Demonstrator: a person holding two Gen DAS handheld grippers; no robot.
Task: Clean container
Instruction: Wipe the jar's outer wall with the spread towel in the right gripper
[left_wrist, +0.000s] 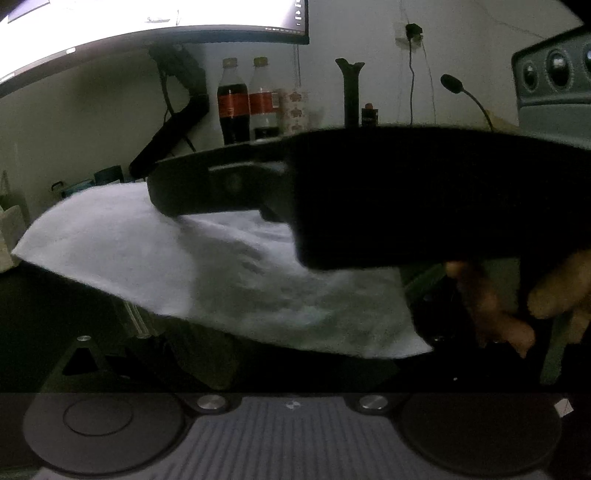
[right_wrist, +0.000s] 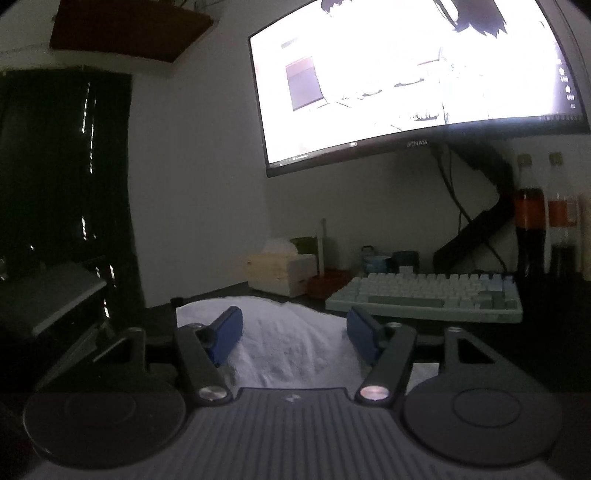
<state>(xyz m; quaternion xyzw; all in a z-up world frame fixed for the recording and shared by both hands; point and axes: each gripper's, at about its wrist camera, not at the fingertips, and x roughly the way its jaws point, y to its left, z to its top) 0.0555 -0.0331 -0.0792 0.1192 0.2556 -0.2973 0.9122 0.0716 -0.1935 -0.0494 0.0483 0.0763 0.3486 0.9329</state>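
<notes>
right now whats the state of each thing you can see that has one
right tool: open, blue pads either side of the white cloth
left tool: fingers hidden, cannot tell
white cloth: draped and rumpled, its front edge off the surface
curved computer monitor: switched on
two cola bottles with red labels: upright, capped, partly full
pale green keyboard: flat on the desk

The right gripper (right_wrist: 293, 334) is holding its blue-padded fingers (right_wrist: 225, 338) apart over a crumpled white cloth (right_wrist: 295, 347). Beyond it, a pale green mechanical keyboard (right_wrist: 428, 295) is lying on the dark desk (right_wrist: 535, 354), beneath a bright curved monitor (right_wrist: 406, 74). Two cola bottles (right_wrist: 546, 221) are standing at right.
</notes>
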